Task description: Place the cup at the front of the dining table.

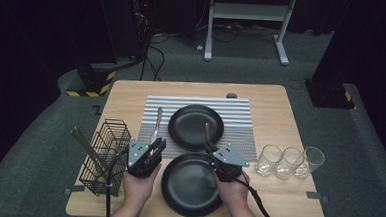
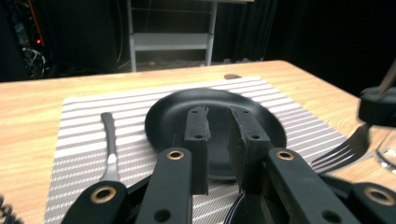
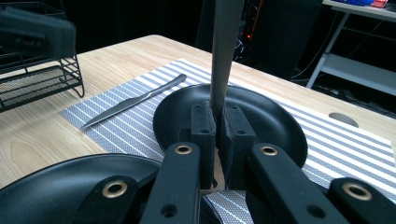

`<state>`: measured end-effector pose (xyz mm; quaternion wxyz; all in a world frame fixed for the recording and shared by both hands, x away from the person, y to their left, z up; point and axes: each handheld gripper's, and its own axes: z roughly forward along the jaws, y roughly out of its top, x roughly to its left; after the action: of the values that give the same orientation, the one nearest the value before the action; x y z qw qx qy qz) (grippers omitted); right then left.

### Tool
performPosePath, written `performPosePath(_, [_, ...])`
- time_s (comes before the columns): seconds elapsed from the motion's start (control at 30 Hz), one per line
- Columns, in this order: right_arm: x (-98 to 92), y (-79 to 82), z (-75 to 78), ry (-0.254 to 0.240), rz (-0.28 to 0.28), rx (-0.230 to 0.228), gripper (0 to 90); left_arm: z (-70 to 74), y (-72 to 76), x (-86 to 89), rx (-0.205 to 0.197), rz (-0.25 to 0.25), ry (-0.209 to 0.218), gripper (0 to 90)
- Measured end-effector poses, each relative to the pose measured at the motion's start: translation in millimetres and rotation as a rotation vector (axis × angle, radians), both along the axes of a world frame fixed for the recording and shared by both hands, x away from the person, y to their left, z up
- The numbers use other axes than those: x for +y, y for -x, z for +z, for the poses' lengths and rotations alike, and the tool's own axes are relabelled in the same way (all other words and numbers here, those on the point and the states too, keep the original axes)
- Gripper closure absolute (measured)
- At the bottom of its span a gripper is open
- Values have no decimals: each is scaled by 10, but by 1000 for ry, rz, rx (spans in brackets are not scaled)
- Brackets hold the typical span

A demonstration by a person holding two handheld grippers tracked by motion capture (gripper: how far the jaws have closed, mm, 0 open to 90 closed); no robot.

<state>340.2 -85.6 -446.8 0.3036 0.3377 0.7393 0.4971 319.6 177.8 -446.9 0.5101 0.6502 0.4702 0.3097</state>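
Clamping a fork (image 3: 224,51), right gripper (image 3: 218,122) jaws; left gripper (image 2: 219,122) jaws apart, empty.

The fork's (image 3: 226,51) handle runs off the top edge of the right gripper view. At that view's upper left, the left tongs (image 3: 35,30) are a dark blur. The near plate (image 3: 60,189) is cut by the bottom edge.

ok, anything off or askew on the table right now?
Mostly tidy. The near plate sits off the striped placemat, overlapping its front edge, while the far plate sits squarely on it. The knife lies slightly angled on the mat. The right gripper holds a fork. Nothing spilled or broken.
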Motion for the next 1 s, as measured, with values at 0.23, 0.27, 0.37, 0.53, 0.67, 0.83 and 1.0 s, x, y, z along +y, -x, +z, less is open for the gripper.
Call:
performPosePath(0.23, [-101,22,9,4,-17,-4,848,-144,53,72,30,27,-21,759])
performPosePath(0.27, [-147,22,12,3,-24,-4,848,-192,65,79,36,37,-46,759])
performPosePath(0.37, [-187,18,11,-1,-33,-5,848,-244,71,95,50,45,-53,759])
performPosePath(0.53, [-282,6,13,-6,-54,-4,848,-370,99,125,82,56,-68,745])
performPosePath(0.67, [-374,-6,-6,-12,-75,0,848,-512,129,167,120,57,-79,731])
performPosePath(0.83, [-430,-27,-39,-10,-90,7,848,-621,128,211,154,70,-95,706])
performPosePath(1.0, [-497,-74,-81,-13,-113,20,848,-727,112,271,214,76,-123,651])
